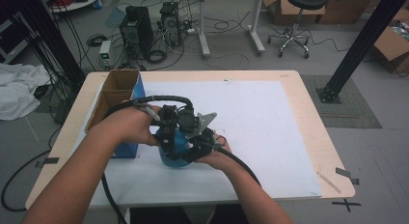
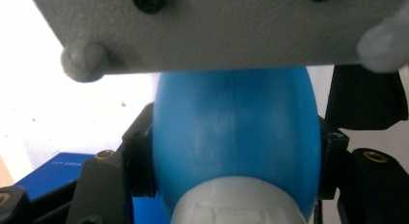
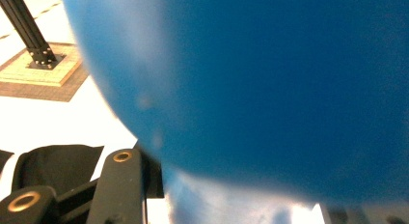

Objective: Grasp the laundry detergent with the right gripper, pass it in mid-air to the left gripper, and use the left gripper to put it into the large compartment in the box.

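A blue rounded bottle stands on the white sheet near the table's front, with both hands around it. In the left gripper view the bottle has a white cap end toward the camera, and my left gripper is shut on it, a black jaw pressing on each side. My left gripper comes in from the left in the high view. My right gripper, with its grey plate, meets the bottle from the right. In the right gripper view the bottle is very close and my right gripper is shut against it.
An open cardboard box stands at the table's left, with a blue box beside it under the left hand. A white sheet covers the tabletop. A black post, a stool and computers stand on the floor beyond.
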Motion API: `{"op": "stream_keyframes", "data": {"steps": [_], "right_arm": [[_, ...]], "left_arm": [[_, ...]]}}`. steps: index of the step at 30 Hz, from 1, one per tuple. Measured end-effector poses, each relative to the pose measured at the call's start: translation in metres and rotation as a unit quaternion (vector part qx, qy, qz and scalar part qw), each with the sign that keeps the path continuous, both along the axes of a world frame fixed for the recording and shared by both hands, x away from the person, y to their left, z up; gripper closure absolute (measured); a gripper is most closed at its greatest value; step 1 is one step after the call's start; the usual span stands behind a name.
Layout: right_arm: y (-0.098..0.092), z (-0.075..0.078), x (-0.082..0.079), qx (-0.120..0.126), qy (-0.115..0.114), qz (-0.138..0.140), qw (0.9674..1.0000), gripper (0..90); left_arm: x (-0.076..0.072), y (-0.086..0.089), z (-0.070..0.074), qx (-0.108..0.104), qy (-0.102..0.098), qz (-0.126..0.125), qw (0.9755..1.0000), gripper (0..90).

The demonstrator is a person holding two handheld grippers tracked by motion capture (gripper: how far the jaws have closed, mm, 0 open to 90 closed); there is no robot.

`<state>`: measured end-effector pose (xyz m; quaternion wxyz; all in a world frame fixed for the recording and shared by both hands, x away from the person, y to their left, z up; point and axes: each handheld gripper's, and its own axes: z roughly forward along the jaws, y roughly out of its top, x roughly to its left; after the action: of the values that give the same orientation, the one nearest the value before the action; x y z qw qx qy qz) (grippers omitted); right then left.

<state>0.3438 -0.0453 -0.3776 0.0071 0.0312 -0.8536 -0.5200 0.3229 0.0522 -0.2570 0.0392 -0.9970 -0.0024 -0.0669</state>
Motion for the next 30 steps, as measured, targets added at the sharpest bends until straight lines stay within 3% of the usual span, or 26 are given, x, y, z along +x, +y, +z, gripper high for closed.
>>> {"op": "stream_keyframes", "data": {"steps": [7, 10, 16, 19, 30], "right_arm": [[-0.001, 0.002, -0.001, 0.004, -0.007, -0.004, 1.0, 43.5], [-0.006, 0.005, 0.0, 0.015, -0.007, -0.008, 0.9998, 37.6], [-0.018, 0.01, 0.001, -0.004, 0.006, -0.017, 0.9998, 30.4], [-0.022, 0.011, 0.004, -0.007, -0.005, -0.015, 0.9998, 27.8], [-0.04, 0.03, 0.011, -0.04, -0.009, -0.008, 0.9991, 14.0]], "left_arm": [[0.002, -0.003, 0.003, 0.006, 0.006, -0.006, 0.9999, 38.3], [0.005, -0.003, 0.003, 0.008, 0.01, 0.0, 0.9999, 38.3], [0.011, 0.0, 0.008, 0.007, 0.012, 0.01, 0.9998, 38.2], [0.013, 0.001, 0.012, 0.002, 0.012, 0.018, 0.9998, 38.2], [0.019, 0.0, 0.03, 0.005, 0.02, 0.044, 0.9988, 38.3]]}}
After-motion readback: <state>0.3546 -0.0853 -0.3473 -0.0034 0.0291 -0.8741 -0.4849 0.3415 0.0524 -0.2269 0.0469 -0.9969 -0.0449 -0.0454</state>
